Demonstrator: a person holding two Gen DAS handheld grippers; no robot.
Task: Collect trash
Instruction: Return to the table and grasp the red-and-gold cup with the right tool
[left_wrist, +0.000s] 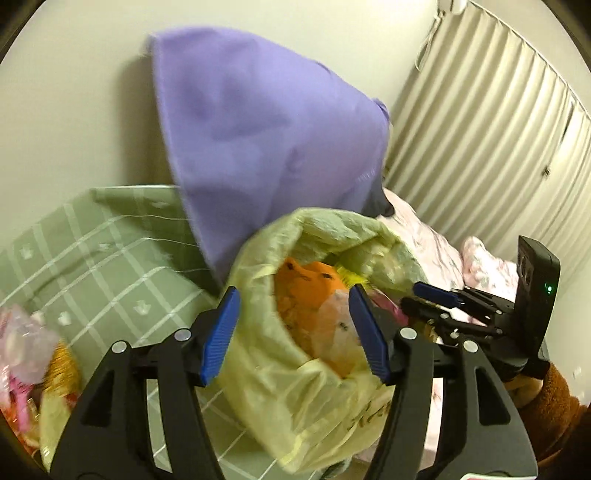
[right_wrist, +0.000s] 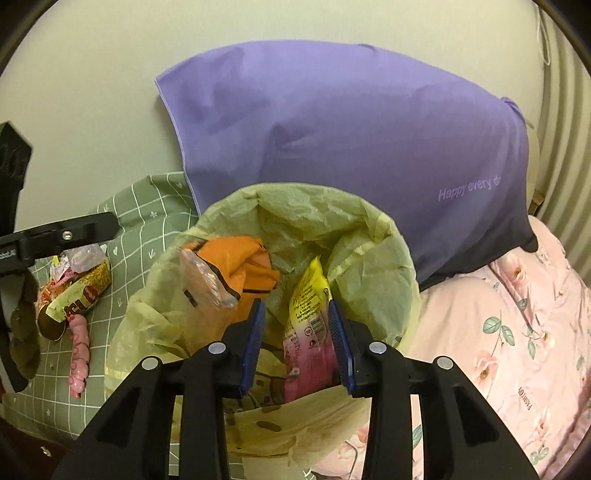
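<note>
A yellow-green trash bag (right_wrist: 332, 229) stands open on the bed, also in the left wrist view (left_wrist: 280, 384). Inside lie an orange wrapper (right_wrist: 240, 258), a clear plastic piece (right_wrist: 203, 280) and a yellow-pink snack packet (right_wrist: 308, 314). My right gripper (right_wrist: 297, 343) hovers over the bag's mouth, its fingers open either side of the yellow-pink packet without pinching it. My left gripper (left_wrist: 295, 336) is open and empty just above the bag's left side. More trash lies left of the bag: a gold snack wrapper (right_wrist: 79, 291), crumpled clear wrappers (right_wrist: 83, 258) and a pink wrapper (right_wrist: 79, 350).
A purple pillow (right_wrist: 351, 147) leans on the wall behind the bag. A green checked sheet (right_wrist: 147, 210) covers the left of the bed, a pink floral quilt (right_wrist: 517, 332) the right. Pleated curtains (left_wrist: 480, 129) hang at the far right.
</note>
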